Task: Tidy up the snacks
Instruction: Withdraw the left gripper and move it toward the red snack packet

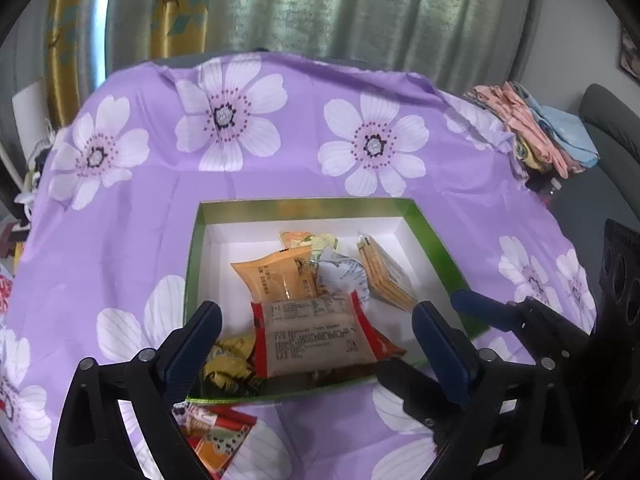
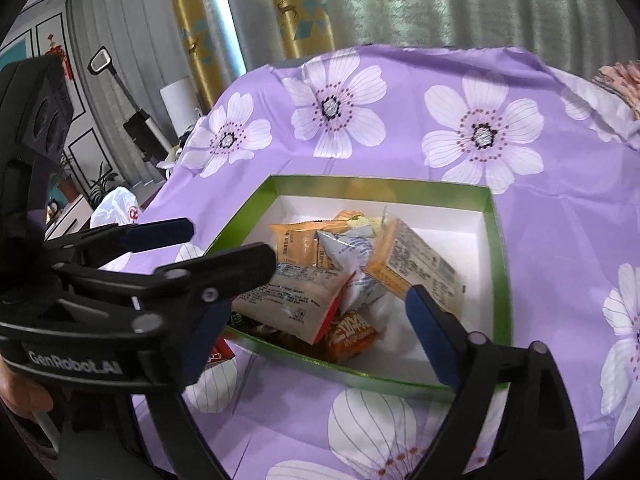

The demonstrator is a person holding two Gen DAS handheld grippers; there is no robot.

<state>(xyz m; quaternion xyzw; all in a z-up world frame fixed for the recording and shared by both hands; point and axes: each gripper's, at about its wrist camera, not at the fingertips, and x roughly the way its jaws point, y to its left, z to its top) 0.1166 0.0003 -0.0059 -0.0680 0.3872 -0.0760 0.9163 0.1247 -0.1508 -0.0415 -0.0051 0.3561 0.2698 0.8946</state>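
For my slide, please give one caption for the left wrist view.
Open left claw hovering over a green box of snack packets on a purple floral cloth.

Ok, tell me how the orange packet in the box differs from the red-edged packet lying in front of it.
The orange packet is orange all over; the red-edged packet has a pale printed face with red borders. The orange packet sits further back in the green box; the red-edged one lies nearer, overlapping its lower edge. Both are sealed snack wrappers, lying loose.

Wrapped snacks [image 1: 316, 320] heaped in green box [image 1: 432, 236]
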